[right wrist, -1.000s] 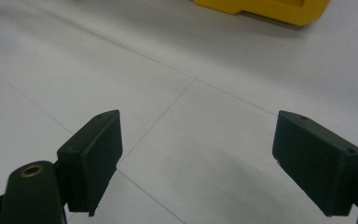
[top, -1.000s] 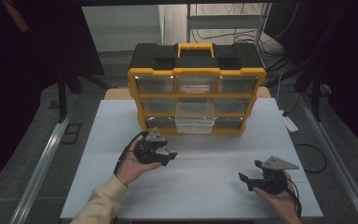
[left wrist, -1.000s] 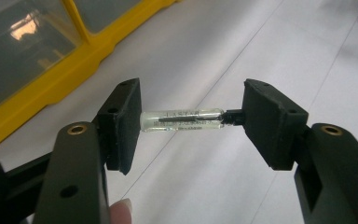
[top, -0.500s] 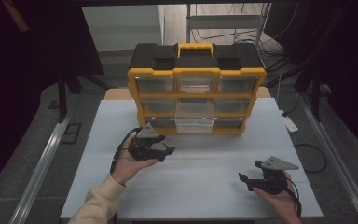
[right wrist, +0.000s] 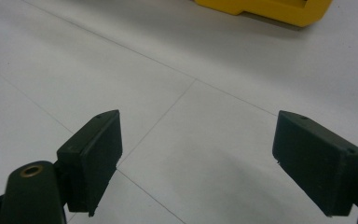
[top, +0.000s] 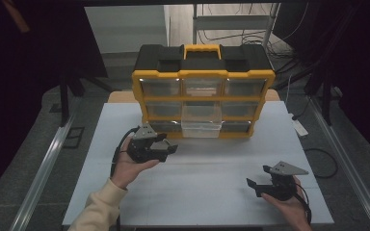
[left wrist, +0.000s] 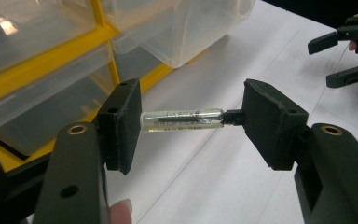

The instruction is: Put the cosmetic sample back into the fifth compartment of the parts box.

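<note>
Currently the left gripper (left wrist: pixel 193 119) clamps a small glass vial (left wrist: pixel 182 119) end-to-end before the drawer cabinet (top: pixel 202 91); likely light, slippery, fragile. Right gripper (right wrist: pixel 198 161) jaws stand apart, empty.

A lab or workshop recording bench.
A yellow drawer organizer (top: pixel 203 96) stands on a white tabletop (top: pixel 207 178); behind it, metal shelving (top: pixel 231 21) with loose cables (top: pixel 231 36), dark curtains beside.
</note>
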Action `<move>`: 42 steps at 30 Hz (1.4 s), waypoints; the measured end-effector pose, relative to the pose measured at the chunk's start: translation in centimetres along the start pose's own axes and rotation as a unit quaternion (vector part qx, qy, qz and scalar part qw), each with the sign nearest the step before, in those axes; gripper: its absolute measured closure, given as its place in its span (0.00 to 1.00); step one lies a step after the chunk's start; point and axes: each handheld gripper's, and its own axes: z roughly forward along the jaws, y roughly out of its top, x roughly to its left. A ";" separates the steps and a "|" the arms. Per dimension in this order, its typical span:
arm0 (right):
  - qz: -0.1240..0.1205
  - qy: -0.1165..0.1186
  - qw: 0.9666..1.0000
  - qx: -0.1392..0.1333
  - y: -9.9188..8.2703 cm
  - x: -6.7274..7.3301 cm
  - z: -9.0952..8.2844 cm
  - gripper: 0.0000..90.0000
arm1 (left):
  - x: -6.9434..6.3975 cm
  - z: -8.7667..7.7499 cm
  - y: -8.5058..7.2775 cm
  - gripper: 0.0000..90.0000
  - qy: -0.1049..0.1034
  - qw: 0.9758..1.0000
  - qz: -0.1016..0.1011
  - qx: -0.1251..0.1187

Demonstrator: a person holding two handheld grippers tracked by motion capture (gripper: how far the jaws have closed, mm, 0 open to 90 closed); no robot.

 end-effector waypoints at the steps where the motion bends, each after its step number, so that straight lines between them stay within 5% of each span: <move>1: 0.001 0.000 1.000 0.000 0.0 0.0 0.0 0.18 | 0.1 -0.2 0.1 0.44 0.001 1.000 0.000 -0.002; 42: 0.000 0.003 1.000 0.002 0.0 0.0 0.0 0.18 | 1.0 -3.0 5.6 0.44 0.002 0.997 -0.011 -0.081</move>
